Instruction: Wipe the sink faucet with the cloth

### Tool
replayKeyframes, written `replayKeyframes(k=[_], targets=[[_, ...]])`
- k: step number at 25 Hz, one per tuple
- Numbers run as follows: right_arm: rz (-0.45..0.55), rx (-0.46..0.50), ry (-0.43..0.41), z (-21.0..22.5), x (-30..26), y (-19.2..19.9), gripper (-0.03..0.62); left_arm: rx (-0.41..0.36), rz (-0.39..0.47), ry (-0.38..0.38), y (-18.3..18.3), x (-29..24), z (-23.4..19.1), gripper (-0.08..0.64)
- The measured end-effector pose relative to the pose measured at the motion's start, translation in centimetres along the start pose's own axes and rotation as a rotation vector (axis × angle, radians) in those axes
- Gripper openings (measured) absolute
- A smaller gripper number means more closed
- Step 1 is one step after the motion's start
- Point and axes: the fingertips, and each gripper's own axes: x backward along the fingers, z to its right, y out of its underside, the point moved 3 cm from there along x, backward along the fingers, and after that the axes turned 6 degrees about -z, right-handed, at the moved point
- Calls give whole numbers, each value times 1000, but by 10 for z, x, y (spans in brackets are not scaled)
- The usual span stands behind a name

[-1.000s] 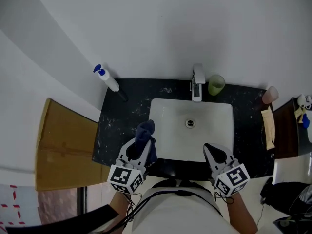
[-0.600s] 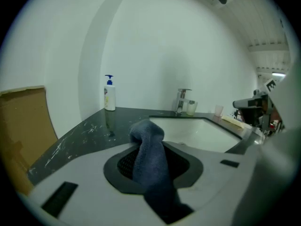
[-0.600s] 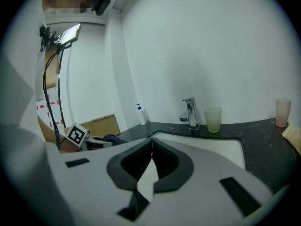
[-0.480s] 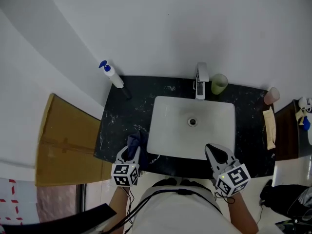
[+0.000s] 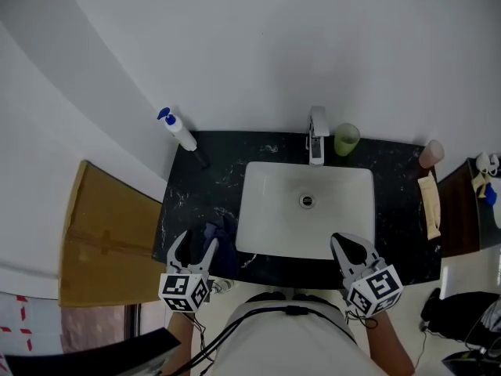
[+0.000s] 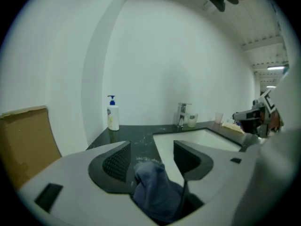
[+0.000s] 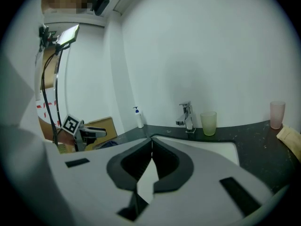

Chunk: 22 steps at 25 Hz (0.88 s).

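Observation:
The chrome faucet point(image 5: 316, 131) stands at the back of the white sink point(image 5: 266, 210); it also shows in the left gripper view point(image 6: 182, 115) and the right gripper view point(image 7: 187, 117). The dark blue cloth point(image 5: 220, 243) lies crumpled on the black counter left of the sink. My left gripper point(image 5: 196, 245) is at the counter's front left corner. Its jaws have just been opening and stand wide, with the cloth point(image 6: 155, 187) loose between them, pads off it. My right gripper point(image 5: 345, 243) hovers at the sink's front right edge, shut and empty point(image 7: 151, 142).
A soap pump bottle point(image 5: 178, 129) stands at the counter's back left. A green cup point(image 5: 346, 139) sits right of the faucet, a pink cup point(image 5: 431, 153) at the far right, a beige item point(image 5: 430, 206) below it. A cardboard sheet point(image 5: 102, 233) leans left of the counter.
My left gripper has pulled back and left from the sink's edge to the counter's front left corner. Its jaws have opened and the cloth now rests on the counter. The right gripper kept still.

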Motion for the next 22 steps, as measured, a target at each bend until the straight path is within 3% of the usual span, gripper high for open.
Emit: replayKeyframes(k=[5, 9, 14, 22], targets=[[39, 20, 35, -5, 8, -12, 5, -19, 164, 158, -62, 2, 47, 135], [90, 41, 91, -5, 25, -30, 5, -7, 235, 289, -97, -4, 100, 8], [127, 38, 162, -2, 44, -44, 5, 20, 245, 457, -105, -20, 157, 2], [144, 50, 200, -3, 60, -50, 5, -35, 252, 515, -109, -19, 191, 2]])
